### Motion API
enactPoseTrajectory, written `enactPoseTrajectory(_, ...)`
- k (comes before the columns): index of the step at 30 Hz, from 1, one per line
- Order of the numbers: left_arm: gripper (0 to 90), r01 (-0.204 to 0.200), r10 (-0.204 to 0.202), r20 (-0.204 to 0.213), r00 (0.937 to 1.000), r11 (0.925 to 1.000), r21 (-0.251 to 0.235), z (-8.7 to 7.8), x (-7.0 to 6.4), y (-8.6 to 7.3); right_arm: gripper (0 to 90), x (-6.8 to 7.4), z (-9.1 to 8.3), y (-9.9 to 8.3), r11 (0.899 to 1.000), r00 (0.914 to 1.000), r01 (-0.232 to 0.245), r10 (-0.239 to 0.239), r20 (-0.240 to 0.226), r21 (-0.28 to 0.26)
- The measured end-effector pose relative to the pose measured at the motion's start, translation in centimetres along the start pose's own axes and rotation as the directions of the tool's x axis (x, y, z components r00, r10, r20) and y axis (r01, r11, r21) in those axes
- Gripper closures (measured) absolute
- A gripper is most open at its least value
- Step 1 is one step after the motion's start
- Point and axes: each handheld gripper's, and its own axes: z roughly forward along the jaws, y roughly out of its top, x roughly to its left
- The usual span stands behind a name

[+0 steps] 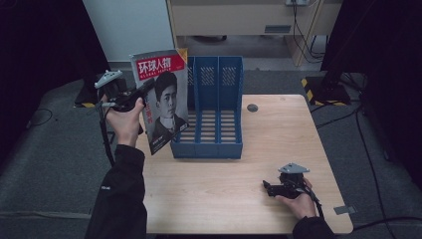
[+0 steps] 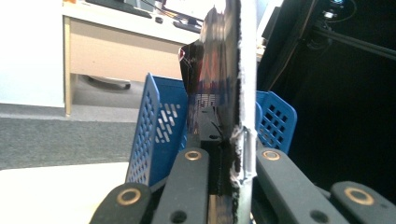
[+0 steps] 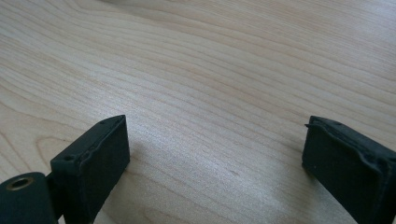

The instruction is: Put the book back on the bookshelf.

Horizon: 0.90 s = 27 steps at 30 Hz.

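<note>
L gripper [image 1: 142, 94] raised off table's left edge, held in L hand [image 1: 124, 119]; jaws clamped on magazine [image 1: 161, 99] at its left-hand edge. Mag upright, slightly tilted, cover facing cam: red title band w/ white characters, b/w portrait below. Lower edge of mag above table's [image 1: 224, 194] near-left area, just beside left wall of blue file rack [image 1: 215, 107]; touching rack or not: can't tell from high view.

L gripper view: mag [image 2: 233, 93] seen edge-on, pinched btwn both jaws, white page edges running vertically; blue rack [image 2: 159, 135] w/ slotted walls directly behind, on either side of mag.

Rack: 3 compartments, open top and front, standing at table centre-back, slots all without contents as far as visible. Small dark round spot [image 1: 252, 107] on tabletop just right of rack.

R gripper [image 1: 271, 188] resting low on table, near-right area, held in R hand [image 1: 298, 199], well apart from rack and mag. R gripper view: jaws wide apart, bare wood grain [image 3: 210, 93] btwn them, nothing gripped.
</note>
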Motion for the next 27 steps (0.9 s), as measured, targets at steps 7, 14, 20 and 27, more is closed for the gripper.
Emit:
enactPoseTrajectory(7,86.4,-0.017,0.017,-0.022,0.9996,0.9996,-0.022,1.7,0.5,-0.4,7.6,0.0,0.0,0.0,1.0,1.0,0.001,-0.001,-0.001,0.0)
enactPoseTrajectory(14,86.4,-0.044,0.043,-0.031,0.9986,0.998,-0.045,3.3,0.3,-1.1,7.4,0.0,0.0,0.0,1.0,1.0,0.0,0.0,-0.002,0.001)
enactPoseTrajectory(20,86.4,-0.049,0.047,-0.034,0.9983,0.9979,-0.042,4.6,0.4,-1.7,7.3,0.0,0.0,0.0,1.0,1.0,0.002,-0.002,-0.002,0.001)
enactPoseTrajectory(27,86.4,-0.048,0.046,-0.039,0.9982,0.9979,-0.044,6.2,0.5,-2.3,7.2,0.0,0.0,0.0,1.0,1.0,0.001,-0.001,-0.003,0.001)
